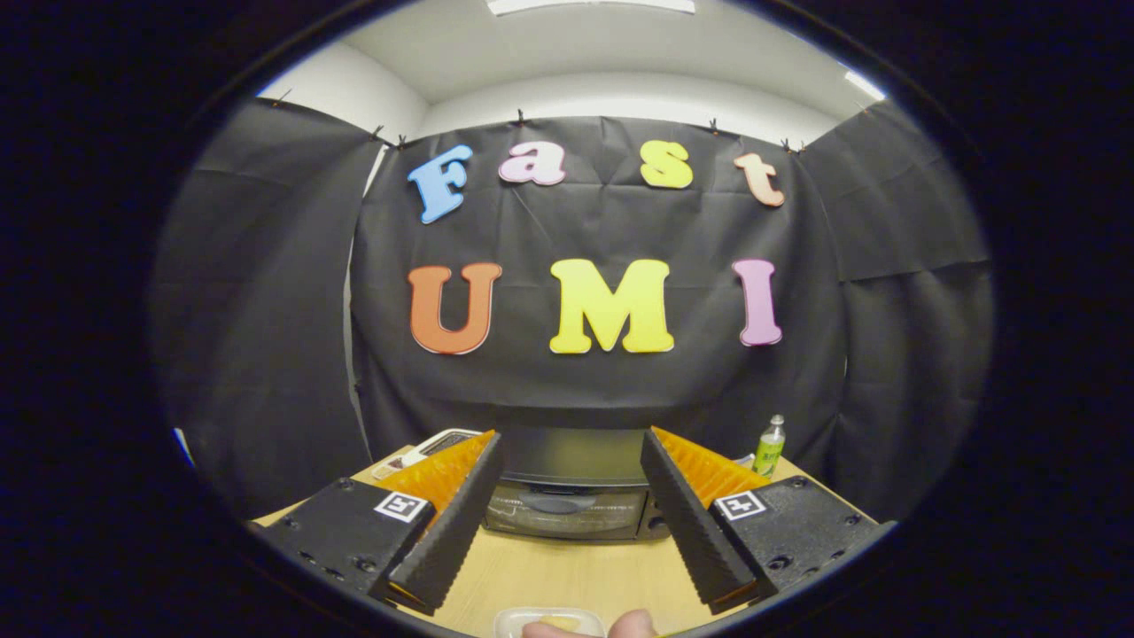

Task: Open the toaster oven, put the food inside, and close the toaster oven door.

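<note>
Glass oven (567,501) door looks stiff and closed; my hand-held gripper (571,483), fingers apart and empty, should take its handle (560,503).

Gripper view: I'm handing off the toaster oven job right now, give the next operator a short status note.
Gripper: fingers open and wide apart, holding nothing, raised above the wooden table.
Toaster oven: beyond the fingers at the back of the table, seen between them, door shut.
Food: a clear container with something pale inside sits at the near table edge below the fingers, with fingertips of a person's hand by it.
Also there: a green bottle beside the oven, a white flat device on the other side.
Done: nothing yet.
Left: open the door, put the food in, close the door.
</note>
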Demonstrator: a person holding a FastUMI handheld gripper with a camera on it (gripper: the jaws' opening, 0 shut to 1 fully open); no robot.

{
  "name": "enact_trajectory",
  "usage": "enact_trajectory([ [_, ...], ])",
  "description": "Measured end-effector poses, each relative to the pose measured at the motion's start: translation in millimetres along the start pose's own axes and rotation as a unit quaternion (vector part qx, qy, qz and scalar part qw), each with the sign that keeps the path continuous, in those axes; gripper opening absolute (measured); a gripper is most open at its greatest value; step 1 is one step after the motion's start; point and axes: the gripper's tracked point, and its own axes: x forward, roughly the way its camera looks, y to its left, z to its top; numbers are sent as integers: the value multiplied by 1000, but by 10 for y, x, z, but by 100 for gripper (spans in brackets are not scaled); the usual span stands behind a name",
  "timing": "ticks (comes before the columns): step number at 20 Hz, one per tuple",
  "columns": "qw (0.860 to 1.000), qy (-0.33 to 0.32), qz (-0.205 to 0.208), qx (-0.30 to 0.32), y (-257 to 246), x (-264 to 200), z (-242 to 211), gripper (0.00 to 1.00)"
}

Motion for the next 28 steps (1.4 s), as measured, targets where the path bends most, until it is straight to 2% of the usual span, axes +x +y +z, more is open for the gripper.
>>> enact_trajectory([
  [6, 999, 41, -12, 11, 122, 1039, -571, 100],
  [11, 996, 90, -18, 14, 208, 1504, -1178, 100],
  [18, 992, 124, -26, 16, 199, 1730, -1684, 100],
  [24, 995, 96, -28, -2, 190, 1751, -1681, 100],
  [28, 996, 84, -26, -2, 210, 1582, -1732, 100],
])
